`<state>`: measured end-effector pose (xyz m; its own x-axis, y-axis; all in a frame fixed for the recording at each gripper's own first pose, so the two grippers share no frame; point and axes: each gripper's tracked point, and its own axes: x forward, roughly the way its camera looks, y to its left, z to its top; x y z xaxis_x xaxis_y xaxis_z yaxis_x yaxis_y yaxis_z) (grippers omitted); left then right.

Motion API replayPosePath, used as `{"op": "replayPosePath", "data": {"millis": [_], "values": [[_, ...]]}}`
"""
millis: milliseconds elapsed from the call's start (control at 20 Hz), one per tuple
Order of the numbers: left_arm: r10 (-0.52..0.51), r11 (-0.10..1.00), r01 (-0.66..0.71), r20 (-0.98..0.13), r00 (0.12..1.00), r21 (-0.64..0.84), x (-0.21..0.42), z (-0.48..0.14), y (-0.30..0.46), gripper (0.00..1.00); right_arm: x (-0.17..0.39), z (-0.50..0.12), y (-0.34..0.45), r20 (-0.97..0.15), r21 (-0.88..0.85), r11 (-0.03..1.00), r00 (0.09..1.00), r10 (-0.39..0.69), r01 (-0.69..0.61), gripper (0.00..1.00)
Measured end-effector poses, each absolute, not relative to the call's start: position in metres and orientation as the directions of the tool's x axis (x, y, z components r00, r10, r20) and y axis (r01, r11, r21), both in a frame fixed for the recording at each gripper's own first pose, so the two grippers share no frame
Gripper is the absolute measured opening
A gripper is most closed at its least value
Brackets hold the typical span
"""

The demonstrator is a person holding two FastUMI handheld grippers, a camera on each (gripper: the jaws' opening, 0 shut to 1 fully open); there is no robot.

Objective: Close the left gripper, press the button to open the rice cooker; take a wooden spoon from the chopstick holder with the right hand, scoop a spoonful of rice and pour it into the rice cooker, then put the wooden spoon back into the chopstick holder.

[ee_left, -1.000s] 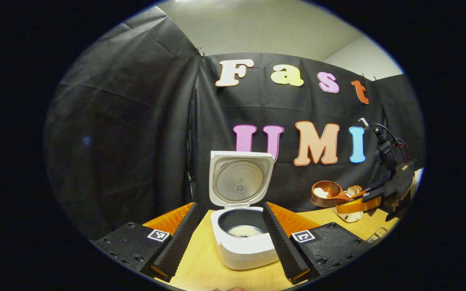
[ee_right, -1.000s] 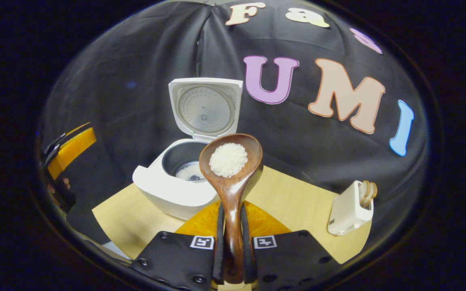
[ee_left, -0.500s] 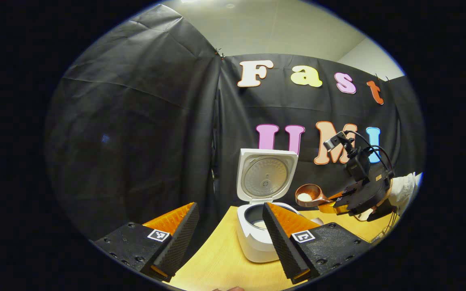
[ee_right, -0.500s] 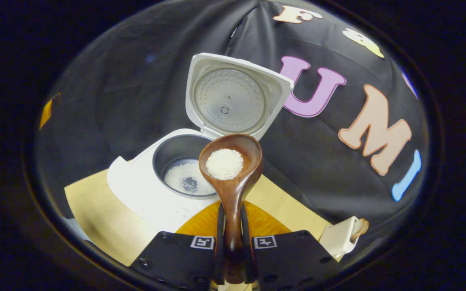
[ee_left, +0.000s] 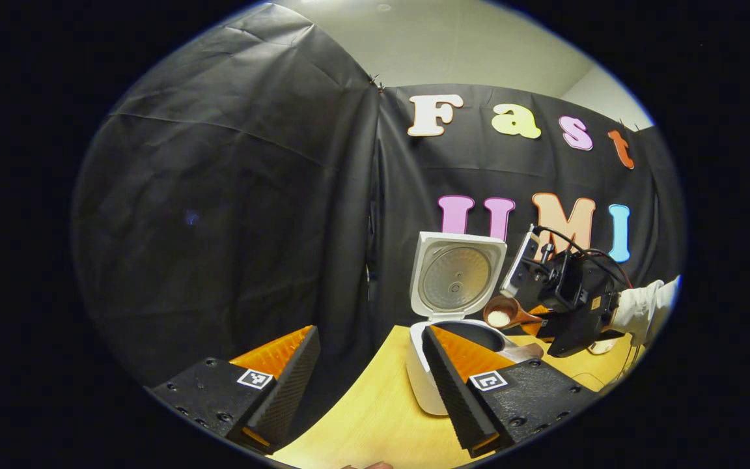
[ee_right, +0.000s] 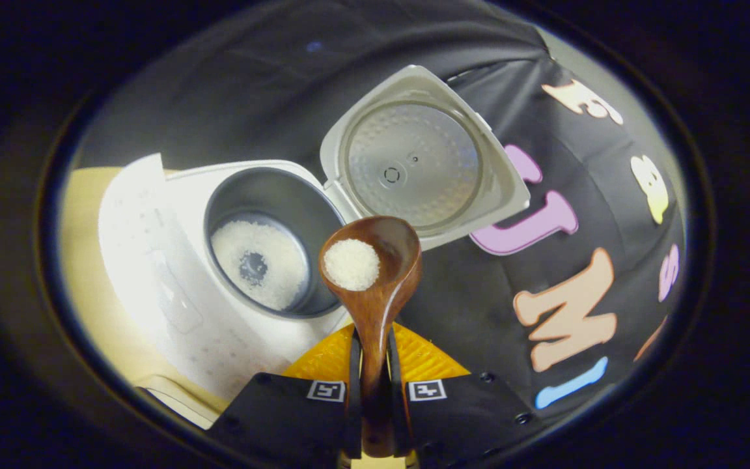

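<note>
The white rice cooker (ee_left: 422,384) stands on the wooden table with its lid (ee_left: 456,273) up. In the right gripper view its dark inner pot (ee_right: 264,195) holds a layer of rice (ee_right: 271,273). My right gripper (ee_right: 372,397) is shut on the handle of a wooden spoon (ee_right: 375,306), whose bowl carries a small heap of rice (ee_right: 351,264). The spoon bowl hangs just beside the pot's opening, rolled a little toward it. The left gripper view has the right gripper (ee_left: 570,306) and spoon (ee_left: 502,312) above the cooker's right rim. My left gripper (ee_left: 368,391) is open and holds nothing, short of the cooker.
The light wooden table (ee_left: 375,423) runs under the cooker, with its near-left corner toward the left gripper. A hand in a white sleeve (ee_left: 645,306) holds the right gripper. Black cloth walls close the booth behind and to the left.
My right gripper has carried the loaded spoon in to the cooker and rolled toward the pot; the rice has slid to the bowl's pot side. The left gripper has swung leftward.
</note>
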<state>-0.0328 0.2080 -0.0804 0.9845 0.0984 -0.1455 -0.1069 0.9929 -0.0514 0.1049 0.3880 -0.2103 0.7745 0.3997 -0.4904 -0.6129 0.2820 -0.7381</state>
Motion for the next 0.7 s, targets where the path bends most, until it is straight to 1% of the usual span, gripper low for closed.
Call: {"op": "replayPosePath", "data": {"millis": [50,100,150,250,450,500,550,600,650,700], "values": [[0.1,0.993,-0.109,-0.147,0.984,-0.053,-0.033,-0.081,0.209,0.89,0.108,-0.21,0.393,-0.476,-0.771,0.237,0.781,0.405,-0.592,0.19],[0.102,0.992,-0.111,-0.146,0.984,-0.056,-0.033,-0.081,0.21,0.89,0.109,-0.21,0.396,-0.46,-0.8,0.192,0.786,0.414,-0.569,0.23],[0.106,0.992,-0.115,-0.148,0.983,-0.057,-0.033,-0.081,0.212,0.89,0.109,-0.208,0.399,-0.444,-0.824,0.153,0.79,0.424,-0.545,0.19],[0.117,0.99,-0.126,-0.15,0.982,-0.055,-0.033,-0.083,0.215,0.89,0.11,-0.206,0.402,-0.418,-0.861,0.085,0.793,0.443,-0.501,0.21],[0.135,0.988,-0.145,-0.15,0.979,-0.058,-0.036,-0.084,0.221,0.89,0.12,-0.195,0.403,-0.337,-0.924,0.005,0.822,0.459,-0.382,0.23],[0.137,0.987,-0.148,-0.153,0.979,-0.059,-0.037,-0.086,0.222,0.89,0.122,-0.19,0.406,-0.309,-0.941,-0.026,0.824,0.475,-0.338,0.21],[0.141,0.987,-0.151,-0.155,0.978,-0.06,-0.037,-0.086,0.224,0.89,0.122,-0.188,0.41,-0.284,-0.954,-0.061,0.821,0.495,-0.293,0.19],[0.143,0.986,-0.154,-0.155,0.977,-0.061,-0.036,-0.088,0.225,0.89,0.121,-0.185,0.414,-0.264,-0.963,-0.098,0.813,0.519,-0.251,0.21],[0.146,0.986,-0.157,-0.155,0.977,-0.062,-0.037,-0.088,0.226,0.93,0.116,-0.182,0.417,-0.253,-0.967,-0.129,0.801,0.542,-0.218,0.23],[0.148,0.985,-0.159,-0.154,0.977,-0.064,-0.036,-0.088,0.227,0.89,0.113,-0.184,0.419,-0.25,-0.968,-0.156,0.79,0.559,-0.196,0.23]]}}
